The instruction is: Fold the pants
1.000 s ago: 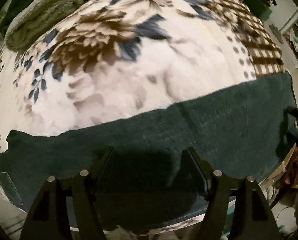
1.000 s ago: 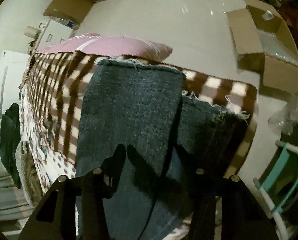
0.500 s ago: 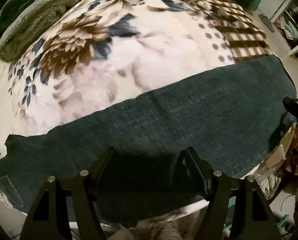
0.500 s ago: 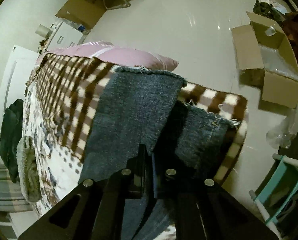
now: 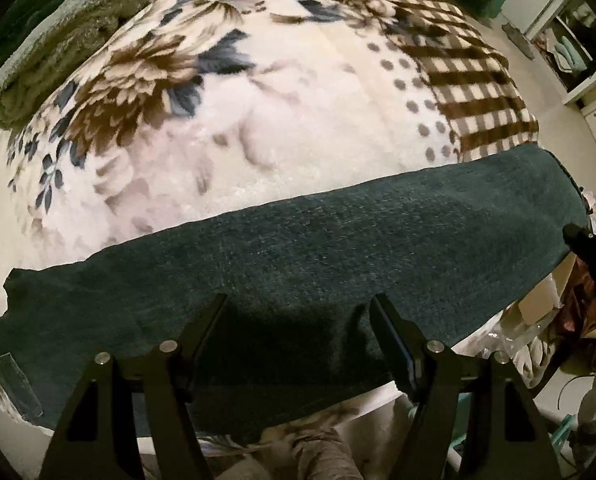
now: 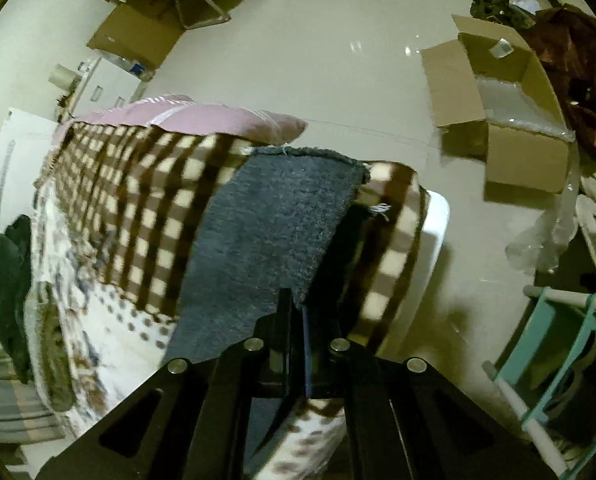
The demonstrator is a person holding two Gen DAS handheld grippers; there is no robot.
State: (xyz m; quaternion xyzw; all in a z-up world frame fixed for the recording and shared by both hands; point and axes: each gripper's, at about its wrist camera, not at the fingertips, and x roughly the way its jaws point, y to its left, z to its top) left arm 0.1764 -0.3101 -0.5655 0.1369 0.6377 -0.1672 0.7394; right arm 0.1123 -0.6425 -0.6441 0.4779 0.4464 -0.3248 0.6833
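We see the dark denim pants point(image 5: 338, 248) stretched lengthwise along the near edge of the bed, on top of the flowered and checked blanket point(image 5: 238, 128). Our left gripper point(image 5: 298, 320) hangs straight over the pants with its fingers spread apart, gripping nothing. Our right gripper point(image 6: 296, 312) has its fingers pinched tight on the cloth at the leg end of the pants, beside the pink pillow point(image 6: 186, 114) at the blanket's far end.
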